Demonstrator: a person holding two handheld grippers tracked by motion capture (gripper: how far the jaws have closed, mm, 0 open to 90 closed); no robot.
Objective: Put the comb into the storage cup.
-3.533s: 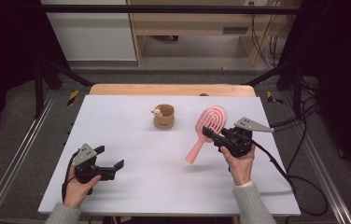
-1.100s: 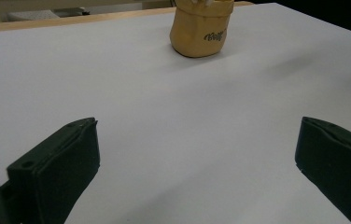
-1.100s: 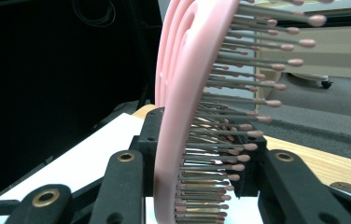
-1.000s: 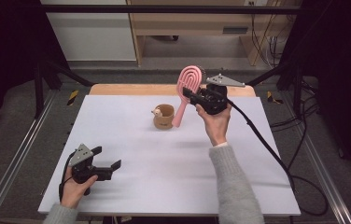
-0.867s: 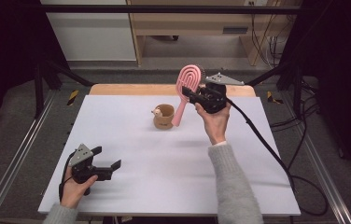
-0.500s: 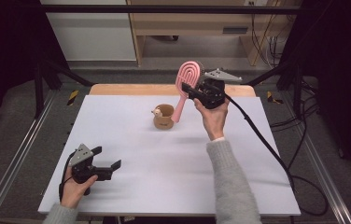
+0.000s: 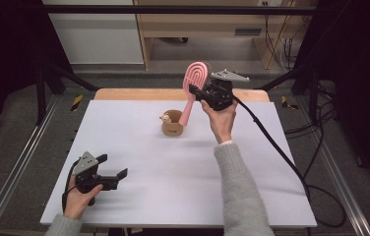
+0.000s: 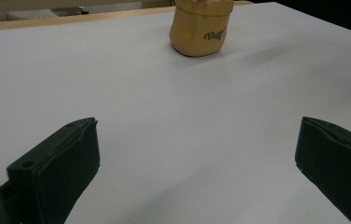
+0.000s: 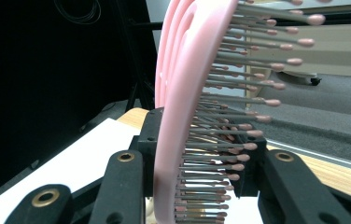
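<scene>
White and bare but for one small pot, the surface (image 7: 138, 147) runs between dark railings, with a wooden edge at its far side.

At the near left corner the left tool (image 7: 111, 178) rests low in the person's left hand (image 7: 77, 196), its jaws standing wide apart with nothing between them. In the left gripper view they frame plain white surface, and the tan cup (image 8: 201, 25) sits well beyond them, straight ahead. This hand is far from the work.

Toward the middle, the tan cup (image 7: 172, 123) stands upright, well apart from the left tool and with its mouth open to the top.

Just right of it the pink hairbrush (image 7: 193, 88) hangs nearly upright, its long axis leaning a little: the looped head is up and tilted back toward the far edge, while the handle tip points down at the cup's right rim. Whether the tip is already inside the mouth or just above it cannot be told from here.

Farthest right, the right tool (image 7: 199, 93) is clamped on the brush near where head meets handle. The right gripper view shows the bristles (image 9: 239, 116) pointing sideways past one jaw. The coming move looks like a straight lowering, so the handle must stay lined over the cup's opening.
</scene>
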